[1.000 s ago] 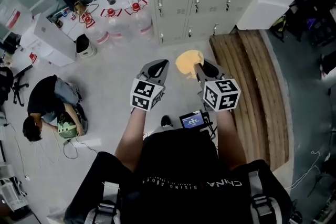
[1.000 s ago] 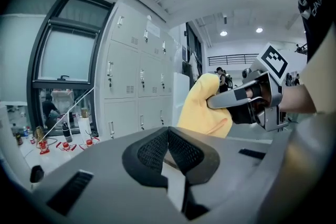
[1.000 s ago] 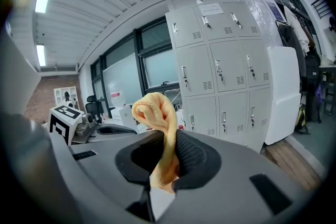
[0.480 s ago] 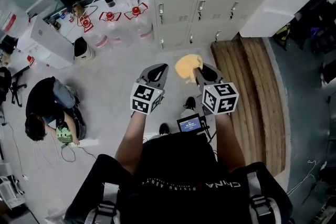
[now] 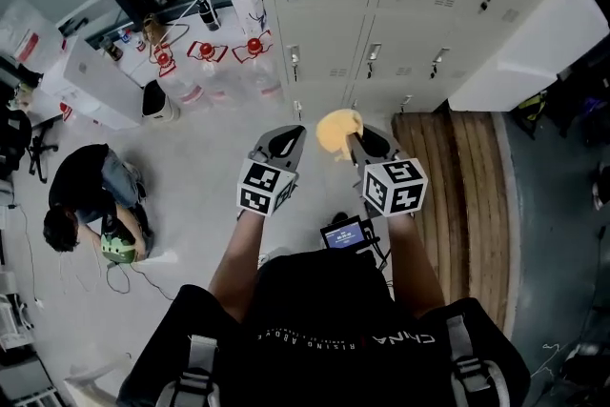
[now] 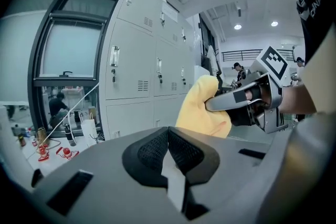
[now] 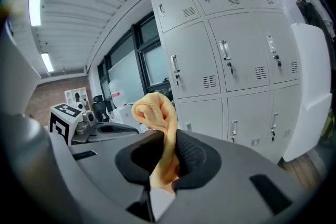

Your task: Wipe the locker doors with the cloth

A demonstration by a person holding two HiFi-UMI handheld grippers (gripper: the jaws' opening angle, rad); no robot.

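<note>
Lockers [image 5: 381,5], grey, stand in stacked rows ahead, doors closed, each with a handle and vent slots. Wooden platform [image 5: 457,195] lies on the floor to their right. Operator's black shirt [image 5: 324,319] bears white print reading "CHINA". Left gripper [image 5: 282,134] is clenched with nothing between its pads. Right gripper [image 5: 357,140] is clamped on the yellow cloth [image 5: 334,129], which bunches above the jaws, apart from the doors.
</note>
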